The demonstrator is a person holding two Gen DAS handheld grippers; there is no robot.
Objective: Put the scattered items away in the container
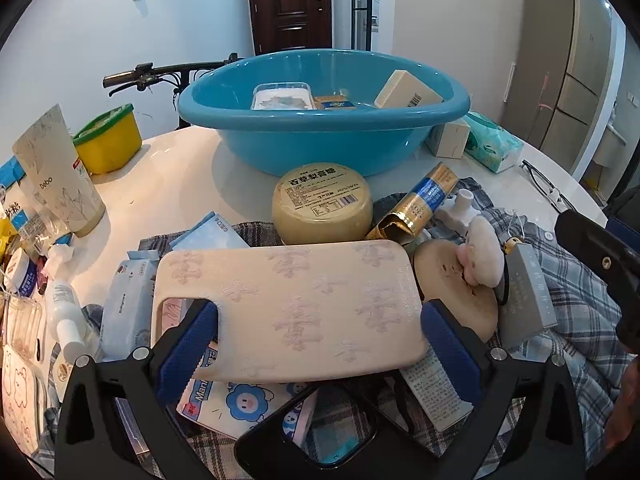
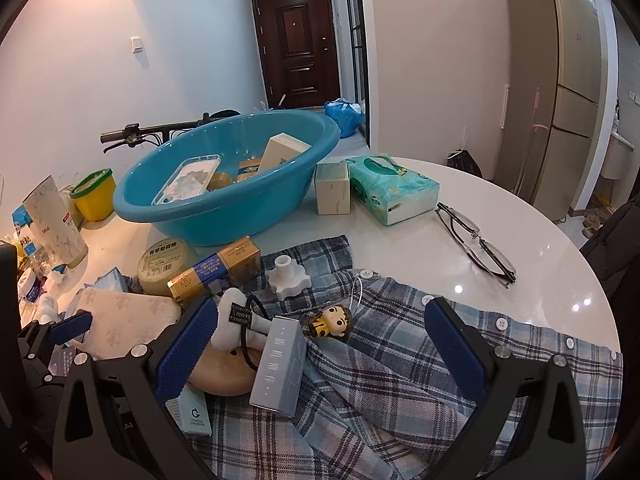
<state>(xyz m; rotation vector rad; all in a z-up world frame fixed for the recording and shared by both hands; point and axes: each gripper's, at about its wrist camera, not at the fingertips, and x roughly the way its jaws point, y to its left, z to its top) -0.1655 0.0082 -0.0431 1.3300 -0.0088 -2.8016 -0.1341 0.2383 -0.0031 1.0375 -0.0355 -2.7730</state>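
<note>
The blue tub (image 2: 224, 184) has open room on top. In front of it, a round tin (image 1: 322, 204) and a gold box (image 1: 420, 204) block the way. Bare table (image 2: 400, 248) lies beside the glasses (image 2: 474, 240).

My left gripper (image 1: 316, 340) stands wide open around a pale pink embossed phone case (image 1: 288, 308), its blue pads flanking the edges. Beyond sit a round cream candy tin (image 1: 322, 202) and the blue plastic basin (image 1: 320, 128).
</note>
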